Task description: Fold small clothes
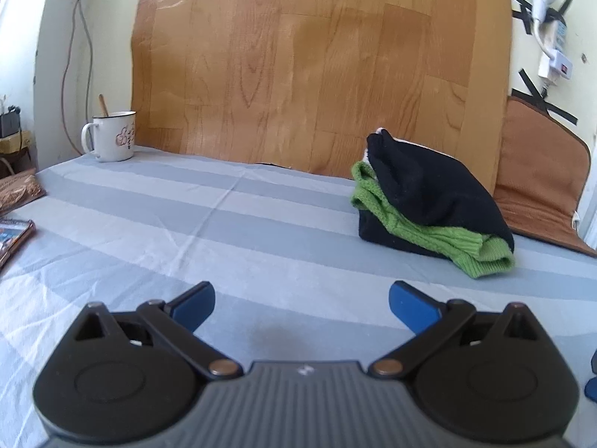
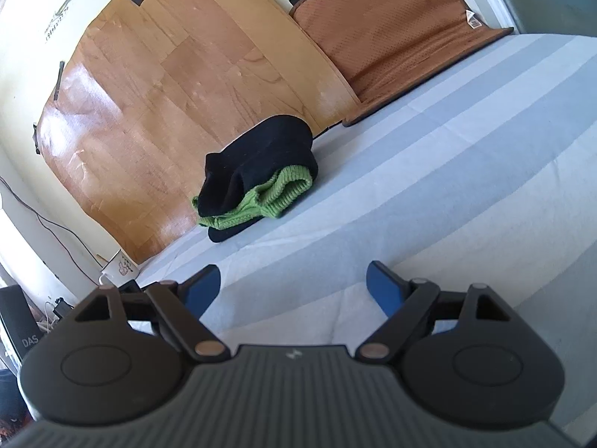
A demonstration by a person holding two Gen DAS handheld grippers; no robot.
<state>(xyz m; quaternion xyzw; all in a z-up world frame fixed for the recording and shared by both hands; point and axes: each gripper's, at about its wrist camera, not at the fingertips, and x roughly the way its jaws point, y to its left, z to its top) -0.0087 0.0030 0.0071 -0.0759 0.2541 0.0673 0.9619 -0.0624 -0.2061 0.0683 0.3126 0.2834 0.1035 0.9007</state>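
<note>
A small pile of folded clothes lies on the grey-striped bed sheet [image 1: 224,224] near the wooden back panel. A black garment [image 1: 429,190] tops the pile, a green knitted garment [image 1: 440,242] sticks out under it, and another black piece lies at the bottom. The same pile shows in the right wrist view, black piece [image 2: 261,156] over the green one [image 2: 276,194]. My left gripper [image 1: 300,304] is open and empty, above the sheet, short of the pile and to its left. My right gripper [image 2: 293,285] is open and empty, short of the pile.
A white enamel mug [image 1: 112,136] with a wooden stick stands at the back left; it also shows in the right wrist view [image 2: 121,267]. A wood-pattern panel [image 1: 317,67] and a brown mat [image 1: 541,186] lean on the wall. Packets [image 1: 15,194] lie at the left edge.
</note>
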